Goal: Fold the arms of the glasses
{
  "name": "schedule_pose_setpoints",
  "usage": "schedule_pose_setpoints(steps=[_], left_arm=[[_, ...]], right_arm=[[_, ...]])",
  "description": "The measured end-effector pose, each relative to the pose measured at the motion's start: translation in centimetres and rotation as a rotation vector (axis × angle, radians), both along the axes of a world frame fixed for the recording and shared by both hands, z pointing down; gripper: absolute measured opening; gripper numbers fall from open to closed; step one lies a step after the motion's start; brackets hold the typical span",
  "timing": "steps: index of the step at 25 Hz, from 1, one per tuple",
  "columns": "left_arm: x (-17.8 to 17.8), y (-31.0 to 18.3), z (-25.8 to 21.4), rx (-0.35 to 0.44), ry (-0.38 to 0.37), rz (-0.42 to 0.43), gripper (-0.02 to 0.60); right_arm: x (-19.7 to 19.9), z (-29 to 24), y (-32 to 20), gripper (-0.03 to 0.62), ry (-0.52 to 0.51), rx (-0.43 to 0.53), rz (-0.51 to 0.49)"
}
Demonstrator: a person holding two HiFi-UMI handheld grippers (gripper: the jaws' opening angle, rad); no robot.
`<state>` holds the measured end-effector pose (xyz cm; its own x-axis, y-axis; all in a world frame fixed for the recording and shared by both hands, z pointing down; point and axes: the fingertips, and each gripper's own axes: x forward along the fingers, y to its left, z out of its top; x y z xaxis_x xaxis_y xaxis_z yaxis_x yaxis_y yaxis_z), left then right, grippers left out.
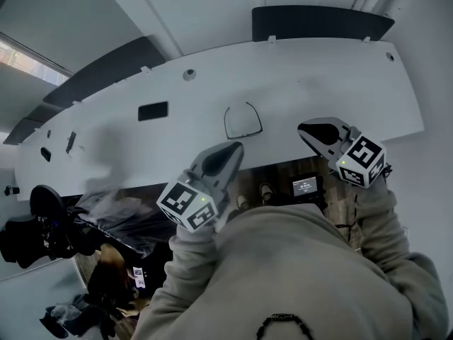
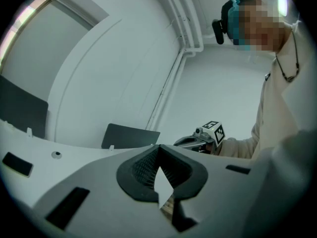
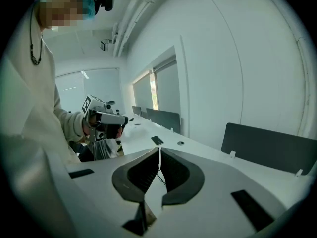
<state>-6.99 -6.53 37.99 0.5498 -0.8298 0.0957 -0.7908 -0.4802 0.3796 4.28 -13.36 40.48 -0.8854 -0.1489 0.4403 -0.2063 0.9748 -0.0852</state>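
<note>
Left claw pressed together, empty, over counter edge. Right claw likewise together, empty. Glasses on counter, 12 o'clock of left claw, apart from both.

No word, brand or number can be read anywhere. The left cube on the left tool and the right cube on the right tool bear black-and-white square markers (patterns, not letters). A small dark device by the worktop edge shows pale characters, too small to read. A white tag at lower left carries tiny illegible print.
</note>
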Motion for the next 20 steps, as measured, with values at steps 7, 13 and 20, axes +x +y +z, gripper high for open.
schedule_pose_setpoints(steps=[7,13,20], left_arm=[[-3.3,2.1,1.8,-0.036,0.02,-0.1,0.005],[-5.3,4.2,2.4,-0.046,0.033,-0.176,0.005],[-7.4,6.3,2.2,-0.044,0.025,-0.272,0.005]], right_arm=[[-3.7,2.8,0.0,0.023,0.077,-0.004,-0.095],[-6.6,4.7,0.2,0.023,0.131,0.011,-0.176],[-9.2,7.0,-0.1,0.023,0.185,0.035,-0.257]])
